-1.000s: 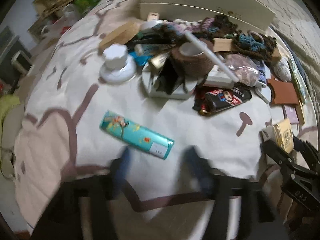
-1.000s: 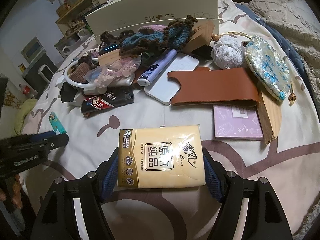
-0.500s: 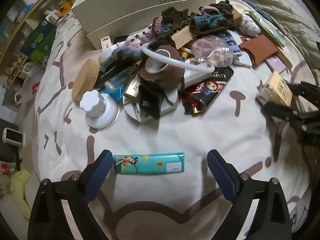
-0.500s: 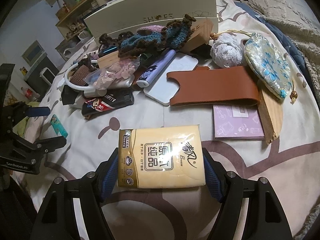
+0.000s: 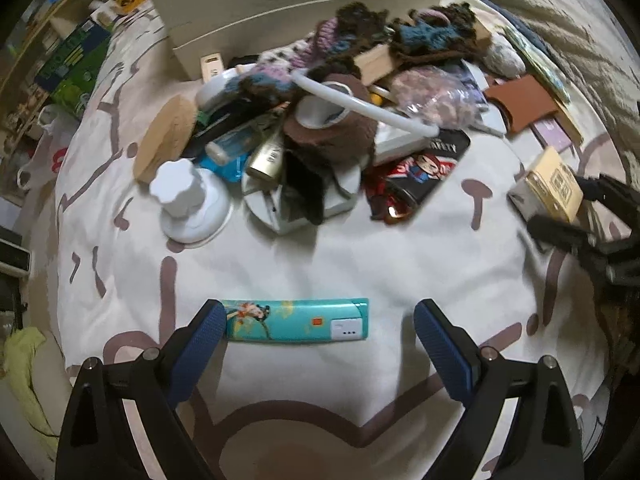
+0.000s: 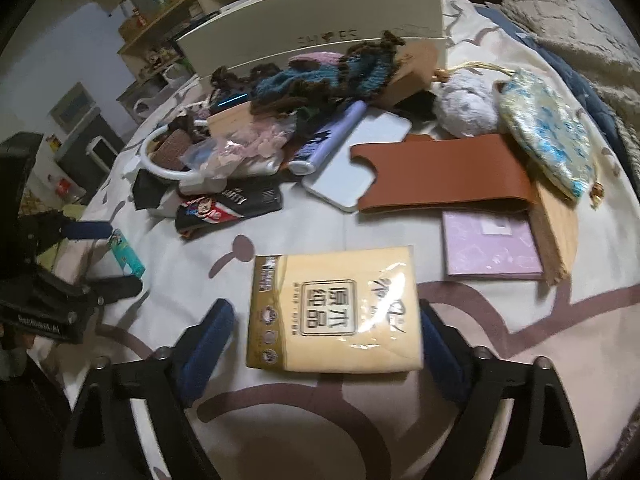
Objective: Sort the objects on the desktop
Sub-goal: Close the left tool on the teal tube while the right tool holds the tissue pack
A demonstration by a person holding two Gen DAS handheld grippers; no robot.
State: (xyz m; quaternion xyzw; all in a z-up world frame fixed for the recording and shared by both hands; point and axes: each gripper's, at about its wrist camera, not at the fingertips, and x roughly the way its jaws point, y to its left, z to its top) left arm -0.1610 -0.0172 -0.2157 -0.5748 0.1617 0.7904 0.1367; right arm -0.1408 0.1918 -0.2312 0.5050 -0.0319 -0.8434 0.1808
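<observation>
Since half a second ago, right gripper (image 6: pixel 322 330) has spread open off the tissue pack (image 6: pixel 334 310), lower centre. We note the white shoe box (image 6: pixel 312 38) at top. Left gripper (image 5: pixel 318 330) gapes, its left pad touching the teal case (image 5: pixel 296 321).

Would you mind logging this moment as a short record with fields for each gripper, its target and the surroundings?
left gripper: open, straddling the teal case, left finger touching its end
right gripper: open around the yellow tissue pack, gap on the left side
surface: patterned bedsheet
clutter: mixed pile before a white shoe box
brown leather sleeve: flat, beyond the tissue pack
</observation>
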